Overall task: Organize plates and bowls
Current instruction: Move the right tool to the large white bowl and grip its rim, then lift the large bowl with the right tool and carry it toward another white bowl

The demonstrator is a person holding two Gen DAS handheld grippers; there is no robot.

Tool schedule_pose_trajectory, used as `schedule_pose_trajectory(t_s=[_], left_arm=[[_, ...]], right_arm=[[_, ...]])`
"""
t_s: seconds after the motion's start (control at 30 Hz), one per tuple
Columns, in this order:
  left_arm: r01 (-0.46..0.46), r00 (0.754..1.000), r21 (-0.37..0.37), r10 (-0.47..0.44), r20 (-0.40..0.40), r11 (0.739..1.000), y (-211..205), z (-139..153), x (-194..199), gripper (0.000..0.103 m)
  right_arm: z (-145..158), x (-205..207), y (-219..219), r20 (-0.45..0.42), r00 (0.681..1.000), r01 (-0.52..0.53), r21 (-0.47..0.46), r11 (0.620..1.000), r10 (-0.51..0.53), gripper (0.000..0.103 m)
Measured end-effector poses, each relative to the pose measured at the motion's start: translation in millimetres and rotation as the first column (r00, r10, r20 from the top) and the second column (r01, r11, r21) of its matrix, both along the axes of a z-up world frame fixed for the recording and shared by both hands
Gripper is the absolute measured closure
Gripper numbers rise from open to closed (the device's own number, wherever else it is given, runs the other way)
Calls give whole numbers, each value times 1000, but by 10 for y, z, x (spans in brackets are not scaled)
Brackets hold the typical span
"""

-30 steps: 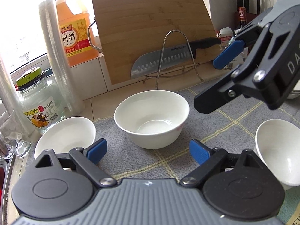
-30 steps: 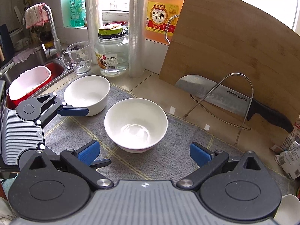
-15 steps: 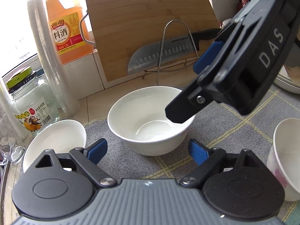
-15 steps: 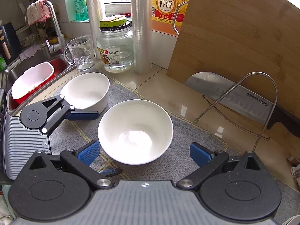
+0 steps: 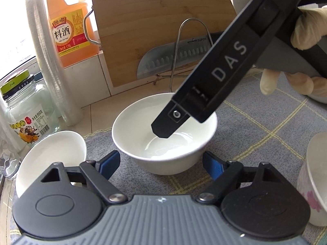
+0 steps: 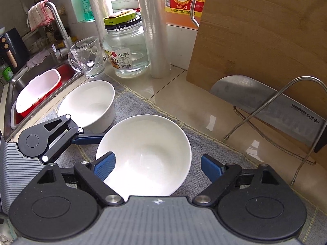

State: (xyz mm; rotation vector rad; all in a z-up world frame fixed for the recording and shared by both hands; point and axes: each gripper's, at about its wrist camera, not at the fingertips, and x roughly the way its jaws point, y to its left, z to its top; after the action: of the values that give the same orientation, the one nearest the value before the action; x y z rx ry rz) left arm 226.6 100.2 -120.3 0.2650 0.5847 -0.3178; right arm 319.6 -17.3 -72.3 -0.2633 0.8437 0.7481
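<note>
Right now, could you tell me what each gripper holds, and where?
Nothing is held. The right gripper has just been closing its jaws around the round white ceramic bowl, one pad clear; the left gripper is open.

A bamboo cutting board (image 6: 255, 32) leans on the wall; a steel cleaver (image 6: 265, 104) rests against it, behind a wire rack (image 6: 271, 110). Near stands a clear glass jar (image 6: 124, 49).

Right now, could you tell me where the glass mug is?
In the right wrist view, the glass mug stands upper left, between the sink and the labelled jar.
</note>
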Motion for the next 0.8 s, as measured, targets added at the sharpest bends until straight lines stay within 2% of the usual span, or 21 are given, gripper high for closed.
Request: schedule_pose_trajectory(t_s=[0.33, 0.8], left_arm=[[14, 1000, -11, -14, 0, 1000, 4, 0, 11, 20], [17, 1000, -17, -17, -1, 1000, 7, 5, 21, 20]], right_arm=[[-46, 114, 62, -26, 999, -20, 12, 1000, 20, 18], [-75, 156, 110, -36, 998, -43, 12, 999, 44, 18]])
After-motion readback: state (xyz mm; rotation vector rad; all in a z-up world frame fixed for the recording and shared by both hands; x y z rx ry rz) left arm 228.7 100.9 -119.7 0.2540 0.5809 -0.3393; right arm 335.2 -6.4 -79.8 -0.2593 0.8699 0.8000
